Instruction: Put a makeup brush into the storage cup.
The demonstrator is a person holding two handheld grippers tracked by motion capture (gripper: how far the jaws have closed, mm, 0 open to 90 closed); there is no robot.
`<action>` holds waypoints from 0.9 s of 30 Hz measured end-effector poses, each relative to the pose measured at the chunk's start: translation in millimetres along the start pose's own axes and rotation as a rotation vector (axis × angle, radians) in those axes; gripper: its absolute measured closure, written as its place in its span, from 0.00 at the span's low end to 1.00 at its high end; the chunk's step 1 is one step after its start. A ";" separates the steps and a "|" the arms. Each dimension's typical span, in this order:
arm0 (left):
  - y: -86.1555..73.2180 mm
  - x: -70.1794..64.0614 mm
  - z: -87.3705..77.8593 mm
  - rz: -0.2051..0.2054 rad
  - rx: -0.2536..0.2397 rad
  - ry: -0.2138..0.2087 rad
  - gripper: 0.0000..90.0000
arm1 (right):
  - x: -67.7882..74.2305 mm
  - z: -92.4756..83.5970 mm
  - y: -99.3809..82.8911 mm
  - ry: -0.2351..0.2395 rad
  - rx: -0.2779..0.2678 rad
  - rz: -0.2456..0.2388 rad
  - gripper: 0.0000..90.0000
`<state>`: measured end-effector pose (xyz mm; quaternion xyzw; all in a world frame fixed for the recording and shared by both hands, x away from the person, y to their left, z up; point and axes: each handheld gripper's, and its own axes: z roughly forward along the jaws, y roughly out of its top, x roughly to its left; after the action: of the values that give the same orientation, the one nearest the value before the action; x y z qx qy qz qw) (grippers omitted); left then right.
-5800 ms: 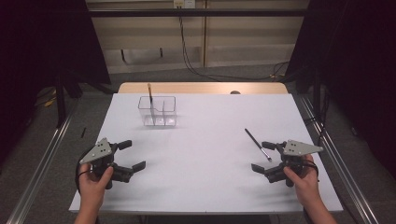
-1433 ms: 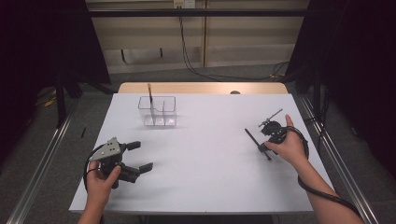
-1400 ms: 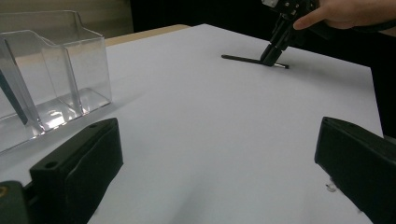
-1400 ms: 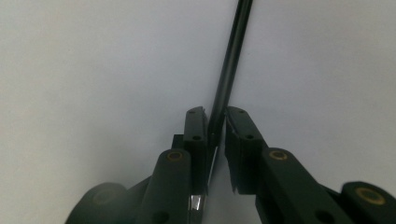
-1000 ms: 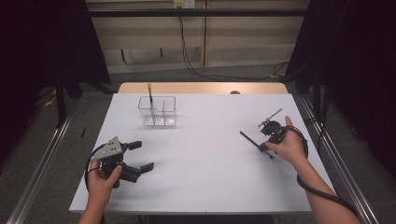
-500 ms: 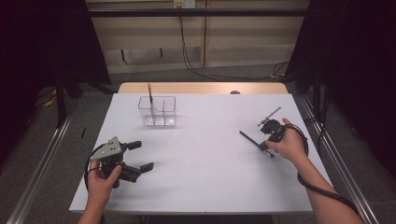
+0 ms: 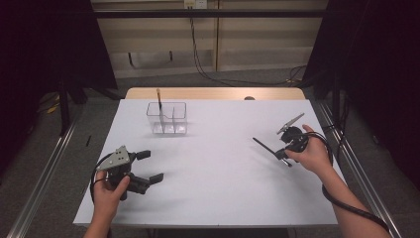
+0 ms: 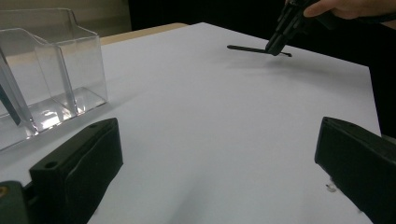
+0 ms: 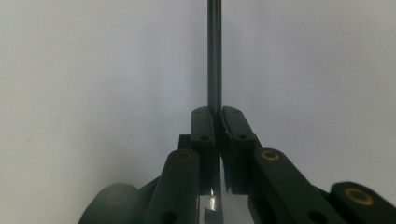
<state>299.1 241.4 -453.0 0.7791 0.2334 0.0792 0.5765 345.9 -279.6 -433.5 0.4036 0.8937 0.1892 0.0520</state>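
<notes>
Pointing up-left, pen (image 7: 265,148), along right tool (image 7: 283,154)

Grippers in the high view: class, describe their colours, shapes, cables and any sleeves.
Both the left gripper and the right gripper are black, two-jawed, each topped by a grey three-cornered plate, with a black cable trailing back. Forearms are bare; no sleeves visible.

A white table (image 7: 213,193) stood on grey floor (image 7: 44,163), dark curtains (image 7: 376,59) hung either side, cables (image 7: 198,54) ran down the pale back wall (image 7: 247,44)
</notes>
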 end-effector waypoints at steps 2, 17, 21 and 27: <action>0.2 -0.4 0.1 -0.001 -0.001 -0.001 0.01 | 4.8 -0.9 2.4 0.003 -0.003 -0.019 0.94; -0.3 -0.5 0.6 0.004 0.002 -0.003 0.01 | 35.7 -1.4 19.9 0.067 -0.032 -0.122 0.94; -0.5 -0.8 1.1 0.000 0.003 -0.006 0.01 | 42.3 -2.4 23.2 0.084 -0.036 -0.145 0.94; -0.9 -0.6 1.3 0.000 0.006 -0.004 0.01 | 54.2 -4.8 28.3 0.102 -0.049 -0.187 0.94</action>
<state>298.9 240.2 -454.2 0.7810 0.2323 0.0768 0.5746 328.3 -223.8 -415.1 0.3071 0.9240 0.2255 0.0335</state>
